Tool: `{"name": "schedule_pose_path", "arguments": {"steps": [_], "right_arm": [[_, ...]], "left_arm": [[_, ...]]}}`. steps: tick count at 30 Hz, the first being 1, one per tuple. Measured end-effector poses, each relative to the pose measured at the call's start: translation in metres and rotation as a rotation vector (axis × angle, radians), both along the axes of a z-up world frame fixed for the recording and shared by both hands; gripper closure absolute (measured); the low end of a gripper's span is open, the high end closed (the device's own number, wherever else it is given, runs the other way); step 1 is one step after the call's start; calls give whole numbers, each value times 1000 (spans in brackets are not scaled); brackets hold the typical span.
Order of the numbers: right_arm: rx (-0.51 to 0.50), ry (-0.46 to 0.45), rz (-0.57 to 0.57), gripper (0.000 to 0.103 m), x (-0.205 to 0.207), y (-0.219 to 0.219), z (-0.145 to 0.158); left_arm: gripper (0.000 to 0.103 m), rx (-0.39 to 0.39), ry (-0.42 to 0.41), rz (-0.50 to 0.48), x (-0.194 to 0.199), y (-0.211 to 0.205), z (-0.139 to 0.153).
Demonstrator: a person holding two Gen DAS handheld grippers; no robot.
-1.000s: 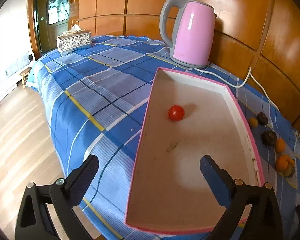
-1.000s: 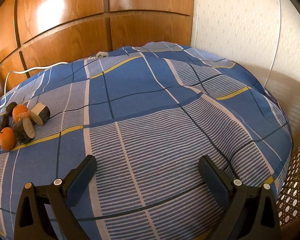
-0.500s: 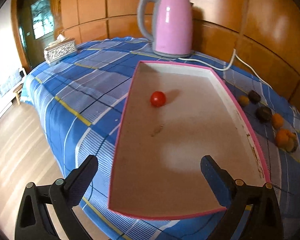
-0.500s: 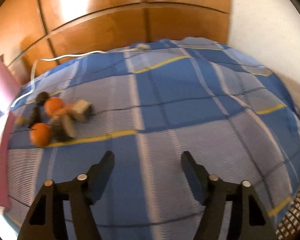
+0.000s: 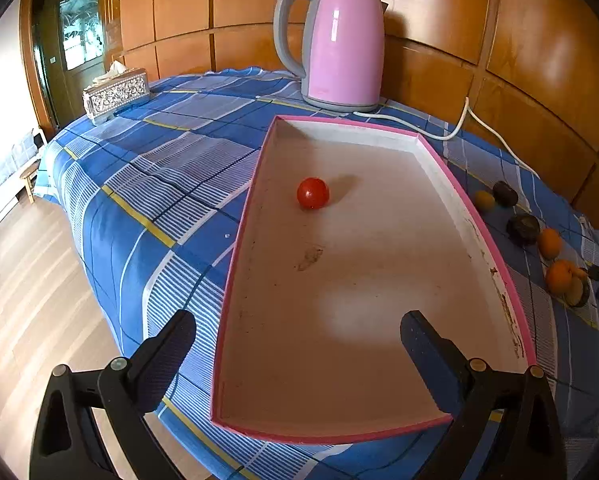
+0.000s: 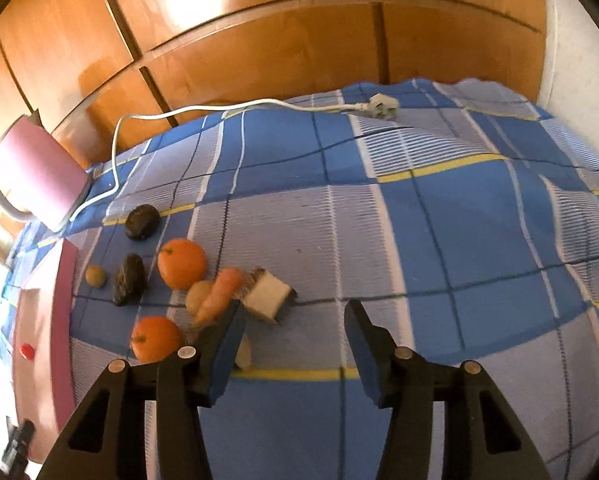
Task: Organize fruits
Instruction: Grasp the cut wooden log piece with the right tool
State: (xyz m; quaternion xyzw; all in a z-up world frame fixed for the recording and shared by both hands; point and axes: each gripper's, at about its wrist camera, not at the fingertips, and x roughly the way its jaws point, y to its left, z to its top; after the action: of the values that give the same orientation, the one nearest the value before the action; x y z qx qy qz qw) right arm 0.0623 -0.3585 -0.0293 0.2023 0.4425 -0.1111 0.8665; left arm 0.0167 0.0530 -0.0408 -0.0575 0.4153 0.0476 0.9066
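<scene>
A pink-rimmed tray [image 5: 259, 184] lies on the blue checked cloth and holds one red tomato [image 5: 312, 193]. My left gripper [image 5: 295, 340] is open and empty over the tray's near end. Loose fruits lie right of the tray: oranges [image 5: 549, 243], dark fruits [image 5: 522, 229]. In the right wrist view the pile shows two oranges [image 6: 181, 263], dark fruits [image 6: 142, 221], a carrot-like piece [image 6: 219, 294] and a cut white chunk [image 6: 267, 294]. My right gripper [image 6: 293, 320] is open and empty, its left finger just beside the pile. The tray [image 6: 65, 320] is at the left.
A pink kettle [image 5: 339, 46] stands behind the tray, its white cord [image 6: 219, 106] and plug [image 6: 383, 106] trailing over the cloth. A tissue box [image 5: 115, 94] sits far left. The table edge drops to a wooden floor [image 5: 31, 300] at the left.
My right gripper has swung left and come close to the fruit pile, and its fingers have narrowed. My left gripper has shifted slightly over the tray and stays open.
</scene>
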Motion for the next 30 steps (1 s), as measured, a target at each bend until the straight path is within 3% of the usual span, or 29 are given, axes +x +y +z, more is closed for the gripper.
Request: {"name": "schedule_pose_path", "arguments": {"steps": [4,7,18,22,24,30], "right_arm": [[106,22,-15,51,18,-7,-4],[122,73,-26,51,31,-8,-13],[280,67,-88,51,31,-25,-26],[254,68,-78,51,34,-20,-25],[248,57,-73,67,33,-19,-24],[190,-26,-68,67,19,-17,-5]], "left_arm": [[0,-4,-4,-16,0,-2,1],[0,-12,4,-27,1,-3,0],[0,-25,18,-31,2,-3,-2],[0,-22,6,-36,0,-5,1],[0,-19,4,-41,-1,-6,2],[0,3,8,-64,-2,-13,1]]}}
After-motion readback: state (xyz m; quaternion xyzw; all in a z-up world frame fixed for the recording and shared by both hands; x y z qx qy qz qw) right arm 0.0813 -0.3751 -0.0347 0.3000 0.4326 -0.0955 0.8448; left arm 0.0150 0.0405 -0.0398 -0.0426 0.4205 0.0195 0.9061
